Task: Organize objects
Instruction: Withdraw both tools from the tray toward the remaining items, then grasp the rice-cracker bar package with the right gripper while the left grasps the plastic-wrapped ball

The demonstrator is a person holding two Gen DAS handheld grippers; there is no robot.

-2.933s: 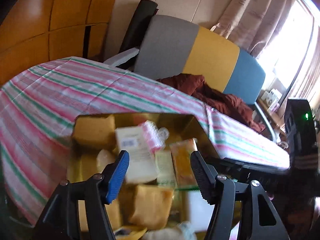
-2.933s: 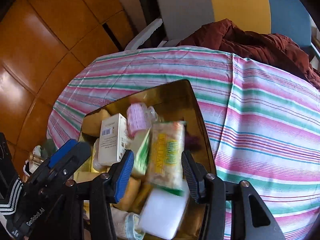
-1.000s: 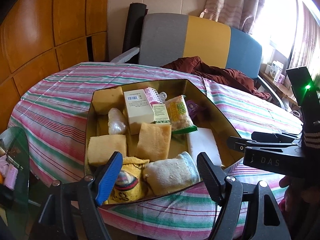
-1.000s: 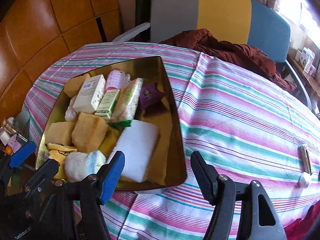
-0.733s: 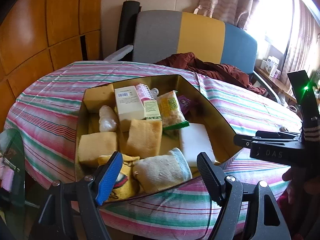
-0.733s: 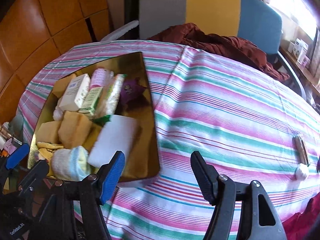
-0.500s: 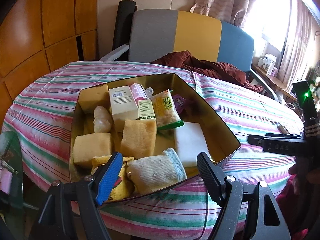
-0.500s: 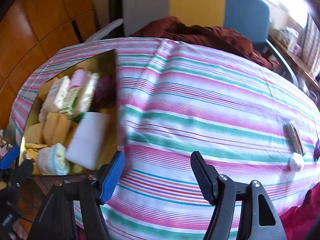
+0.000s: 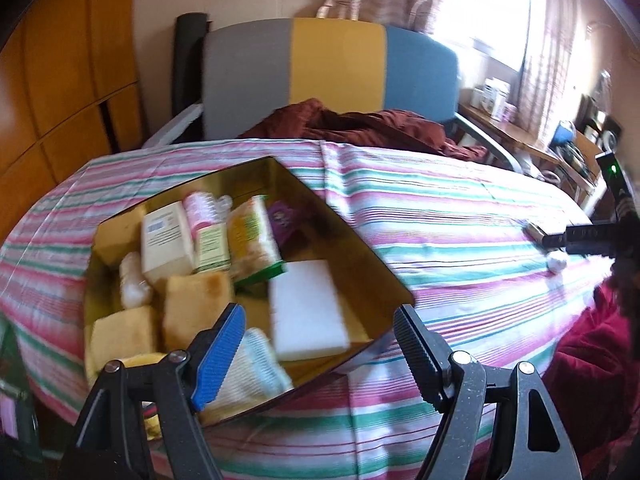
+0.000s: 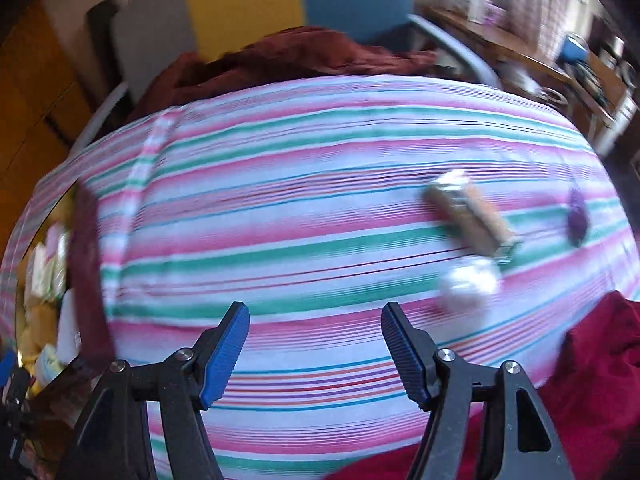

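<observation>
swung away from the gold tray [image 9: 384, 280], the right gripper [image 10: 314, 346] now hovers spread wide and empty over the striped tablecloth [image 10: 304, 216]. ahead lie three things: one snack bar [image 10: 472, 216], long axis running toward the near right, one white ball [image 10: 468, 284], one purple packet [image 10: 577, 216]. the left gripper [image 9: 320, 354] gapes empty at the tray's near corner.

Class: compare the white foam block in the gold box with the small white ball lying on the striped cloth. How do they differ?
The white foam block is a flat rectangle; the white ball is round and looks much smaller. The block lies inside the gold box; the ball sits on the striped tablecloth beside a brown wrapped bar. Both are white.
</observation>
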